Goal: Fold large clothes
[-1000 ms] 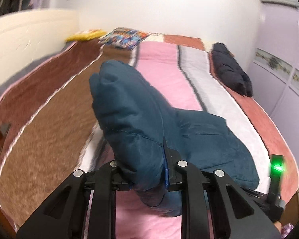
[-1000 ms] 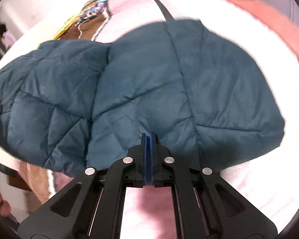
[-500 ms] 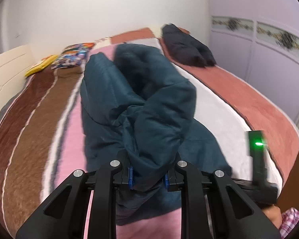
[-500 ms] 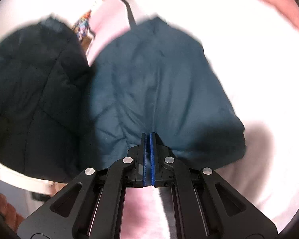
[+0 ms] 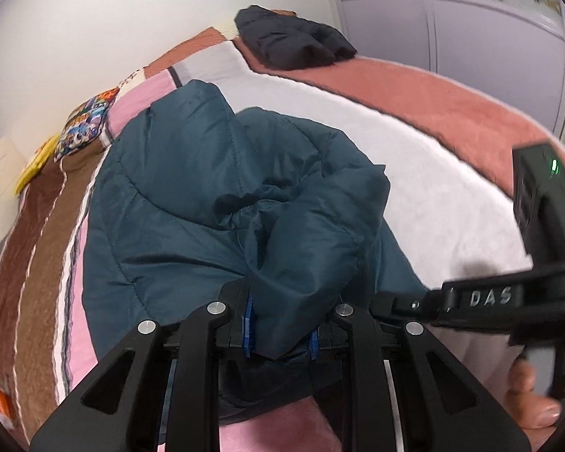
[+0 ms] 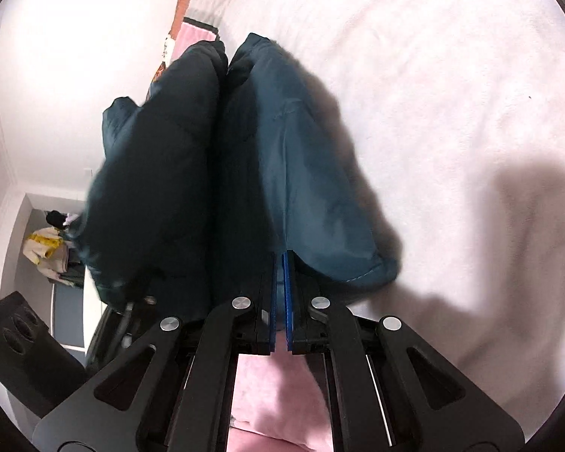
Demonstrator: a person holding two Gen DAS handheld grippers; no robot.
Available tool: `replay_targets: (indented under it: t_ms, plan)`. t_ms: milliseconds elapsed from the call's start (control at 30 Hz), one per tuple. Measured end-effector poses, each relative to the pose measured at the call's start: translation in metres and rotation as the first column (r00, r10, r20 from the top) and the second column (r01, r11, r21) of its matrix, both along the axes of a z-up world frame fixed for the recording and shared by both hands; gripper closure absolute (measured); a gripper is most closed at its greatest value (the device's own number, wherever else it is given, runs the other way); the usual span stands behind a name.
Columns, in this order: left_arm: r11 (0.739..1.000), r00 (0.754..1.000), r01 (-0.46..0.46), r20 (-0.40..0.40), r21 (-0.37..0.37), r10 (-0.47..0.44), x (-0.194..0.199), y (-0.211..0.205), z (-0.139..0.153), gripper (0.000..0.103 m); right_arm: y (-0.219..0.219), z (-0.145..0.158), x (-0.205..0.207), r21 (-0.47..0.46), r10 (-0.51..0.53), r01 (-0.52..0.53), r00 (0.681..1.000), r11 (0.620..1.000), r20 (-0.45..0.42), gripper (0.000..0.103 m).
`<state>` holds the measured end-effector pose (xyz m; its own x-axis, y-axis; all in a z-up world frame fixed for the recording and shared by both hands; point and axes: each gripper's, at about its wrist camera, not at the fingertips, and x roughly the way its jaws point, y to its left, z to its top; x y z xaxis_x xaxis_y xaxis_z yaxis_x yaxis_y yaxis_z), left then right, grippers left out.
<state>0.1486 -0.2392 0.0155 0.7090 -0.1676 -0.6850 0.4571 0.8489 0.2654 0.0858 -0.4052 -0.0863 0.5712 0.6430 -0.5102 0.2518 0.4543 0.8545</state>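
A teal quilted jacket [image 5: 177, 203] lies bunched on the striped bed blanket [image 5: 425, 173]. In the left wrist view my left gripper [image 5: 278, 326] is shut on a thick fold of the jacket, which bulges up between the blue pads [image 5: 248, 320]. My right gripper's black body [image 5: 482, 301] shows at the right, with a person's fingers [image 5: 535, 403] beneath it. In the right wrist view my right gripper [image 6: 281, 293] is shut, its pads pinching the thin edge of the jacket [image 6: 312, 188]. The jacket stands doubled in two lobes over the white stripe. The left gripper's body [image 6: 19, 342] is at the lower left.
A dark navy garment [image 5: 293, 41] lies at the far end of the bed. A colourful pillow [image 5: 86, 124] and a yellow item [image 5: 37, 165] sit by the headboard at the left. Lilac wardrobe doors [image 5: 489, 45] stand close along the bed's right side.
Both grippers swung across and down with the jacket, and both views rolled. The raised left part of the jacket came over onto the rest. Both grips held.
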Motion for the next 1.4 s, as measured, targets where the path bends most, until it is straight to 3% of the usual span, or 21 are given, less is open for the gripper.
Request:
replay_targets:
  t_ms: [200,300,400,500,600,733,800,833,867,967,1033,1200,1333,1400]
  plan:
    - [0.998,0.999,0.030,0.025,0.051,-0.031,-0.007,-0.007,-0.002,0.082,-0.005,0.008,-0.010,-0.026,0.008,-0.008,1.000,1.000,-0.003,0.098]
    - [0.999,0.999,0.034,0.021,0.015,-0.034,-0.007,-0.006,0.006,0.083,-0.004,0.008,-0.003,-0.059,0.032,-0.033,0.999,0.998,-0.017,0.099]
    - [0.998,0.999,0.034,0.008,-0.055,-0.034,-0.010,-0.002,0.019,0.083,-0.005,-0.001,-0.003,-0.025,0.031,-0.032,0.999,0.999,-0.028,0.099]
    - [0.997,0.999,0.042,-0.003,-0.070,-0.043,-0.012,-0.003,0.017,0.083,-0.009,-0.007,-0.006,0.003,0.031,-0.031,0.999,1.000,-0.024,0.099]
    - [0.998,0.998,0.058,-0.004,-0.033,-0.058,-0.014,-0.010,0.003,0.083,-0.013,-0.012,-0.009,0.021,0.036,-0.035,0.999,0.999,-0.023,0.100]
    - [0.986,0.991,0.130,0.026,0.108,-0.133,-0.022,-0.023,-0.027,0.078,-0.025,-0.012,-0.015,0.059,0.022,-0.020,0.999,0.998,-0.029,0.099]
    - [0.979,0.987,0.150,0.030,0.136,-0.155,-0.028,-0.024,-0.035,0.075,-0.036,-0.010,-0.005,0.039,-0.006,0.007,1.000,0.999,-0.015,0.099]
    - [0.978,0.986,0.156,0.033,0.141,-0.162,-0.029,-0.024,-0.035,0.070,-0.043,-0.005,-0.009,0.016,-0.030,0.030,1.000,0.999,-0.005,0.098]
    - [0.976,0.984,0.170,0.024,0.134,-0.175,-0.030,-0.025,-0.034,0.058,-0.050,0.002,-0.013,0.000,-0.054,0.054,0.998,0.999,0.010,0.095]
    - [0.979,0.979,0.201,-0.035,0.032,-0.199,-0.032,-0.023,-0.021,0.041,-0.063,0.018,-0.015,-0.011,-0.086,0.087,0.994,0.996,0.061,0.094]
    - [0.976,0.974,0.204,-0.084,-0.071,-0.210,-0.030,-0.018,-0.010,0.036,-0.066,0.040,-0.019,-0.034,-0.086,0.091,0.989,0.995,0.119,0.094]
    - [0.939,0.953,0.199,-0.168,-0.281,-0.252,-0.032,0.002,0.017,0.035,-0.058,0.077,-0.023,-0.070,-0.059,0.075,0.975,0.995,0.216,0.094]
    - [0.906,0.941,0.240,-0.148,-0.349,-0.306,-0.053,0.026,0.041,0.035,-0.041,0.093,-0.023,-0.104,-0.014,0.041,0.968,0.994,0.250,0.092]
    - [0.904,0.948,0.240,-0.115,-0.355,-0.297,-0.064,0.040,0.051,0.035,-0.028,0.100,-0.017,-0.140,0.017,0.019,0.967,0.990,0.253,0.091]
